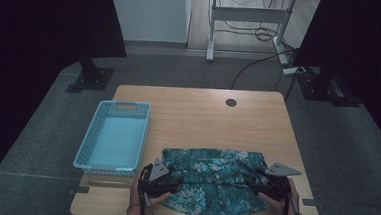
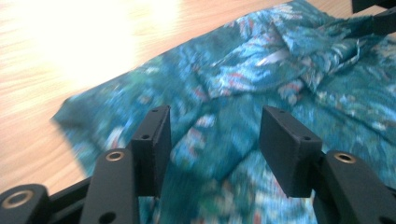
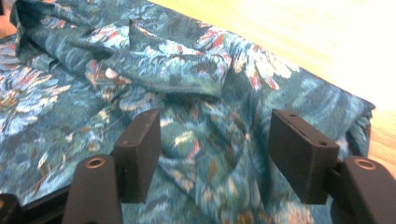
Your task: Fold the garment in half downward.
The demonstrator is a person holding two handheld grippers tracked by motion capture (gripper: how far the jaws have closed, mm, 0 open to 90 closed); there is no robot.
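Floral teal cloth (image 1: 211, 181) spread rumpled across the near middle of the wooden table (image 1: 198, 115), reaching its near edge. Left gripper (image 2: 212, 144) at the cloth's left end, jaws apart over the fabric. Right gripper (image 3: 212, 154) at the right end, jaws likewise apart, nothing pinched. Light blue basket (image 1: 112, 138) just left of the cloth.

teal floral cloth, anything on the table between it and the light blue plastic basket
Nothing visible does. The teal floral cloth lies right of the light blue plastic basket, with bare wooden table between them. Both open grippers, left and right, sit at its ends.
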